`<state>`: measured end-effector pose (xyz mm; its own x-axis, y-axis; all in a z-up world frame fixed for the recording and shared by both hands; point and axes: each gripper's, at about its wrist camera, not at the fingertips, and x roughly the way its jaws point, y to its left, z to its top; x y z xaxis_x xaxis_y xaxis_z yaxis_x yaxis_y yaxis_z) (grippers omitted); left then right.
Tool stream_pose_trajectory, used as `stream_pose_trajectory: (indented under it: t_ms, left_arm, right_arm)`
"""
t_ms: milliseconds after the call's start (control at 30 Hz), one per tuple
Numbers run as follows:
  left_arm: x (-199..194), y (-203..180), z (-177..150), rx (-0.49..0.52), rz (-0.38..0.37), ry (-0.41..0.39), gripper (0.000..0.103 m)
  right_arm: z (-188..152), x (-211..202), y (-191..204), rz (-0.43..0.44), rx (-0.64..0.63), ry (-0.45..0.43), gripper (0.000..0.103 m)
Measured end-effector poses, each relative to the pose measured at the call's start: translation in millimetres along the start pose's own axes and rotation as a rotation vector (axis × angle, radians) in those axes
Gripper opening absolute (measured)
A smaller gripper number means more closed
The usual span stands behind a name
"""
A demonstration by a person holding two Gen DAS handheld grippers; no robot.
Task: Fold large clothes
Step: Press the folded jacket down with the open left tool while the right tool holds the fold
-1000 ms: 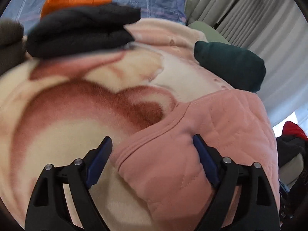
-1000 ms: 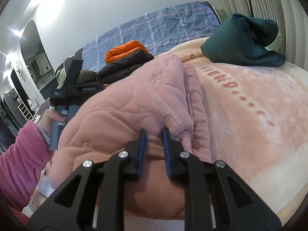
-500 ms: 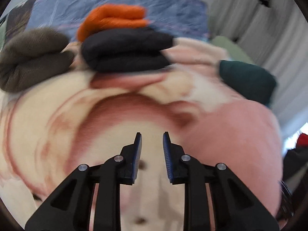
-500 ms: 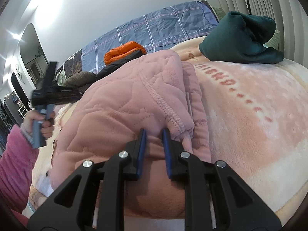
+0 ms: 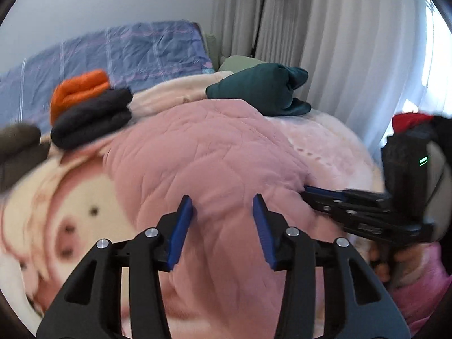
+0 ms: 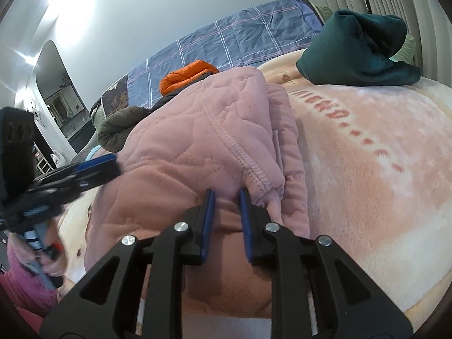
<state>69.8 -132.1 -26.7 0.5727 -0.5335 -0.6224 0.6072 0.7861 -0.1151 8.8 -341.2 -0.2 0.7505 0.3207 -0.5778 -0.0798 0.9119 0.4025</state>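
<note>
Pink quilted jacket (image 5: 214, 155) lies bunched on blanket (image 6: 367, 169), near the green bundle (image 6: 358, 48). Right gripper (image 6: 226, 197) pinches its hem; left gripper (image 5: 223, 212), jaws just reopening, empty above it. Soft, bulky, floppy: grab seams or edges.

My view takes in a bed (image 6: 381, 226) covered by a plush pink-and-cream blanket (image 6: 367, 169) with red lettering. The pink quilted garment (image 6: 175, 152) lies bunched on the blanket near the bed's near edge. Toward the far edge I see a crumpled dark green garment (image 6: 358, 50) on the blanket. At the far left sits a folded stack, orange piece (image 5: 80, 89) on a dark one (image 5: 90, 120), with an olive-brown bundle (image 6: 118, 130) beside it. A blue plaid cover (image 6: 240, 36) runs along the far edge.
</note>
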Motion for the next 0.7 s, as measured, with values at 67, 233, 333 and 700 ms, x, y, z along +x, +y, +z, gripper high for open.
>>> stream_pose_trajectory:
  t_ms: [67,233,333,700]
  left_arm:
    - [-14.8,-7.2,-2.3,0.030,0.001,-0.022,0.045]
    - [20.2,-4.0,-29.9,0.118,0.110,0.022,0.050]
    - [26.0,-22.4,-39.4,0.190,0.248,-0.026,0.049]
    - [-6.2,-3.9,5.2,0.045,0.088,-0.011,0.059]
  right_arm:
    - [0.6,1.4,-3.8,0.018,0.018,-0.002,0.019]
    - [-2.0,8.0,3.1,-0.022,-0.037,-0.011,0.019]
    - [-1.8,10.9,9.5,-0.081,-0.062,-0.018,0.019]
    - [-1.1,3.2,-11.4,0.040,0.053,-0.011,0.019]
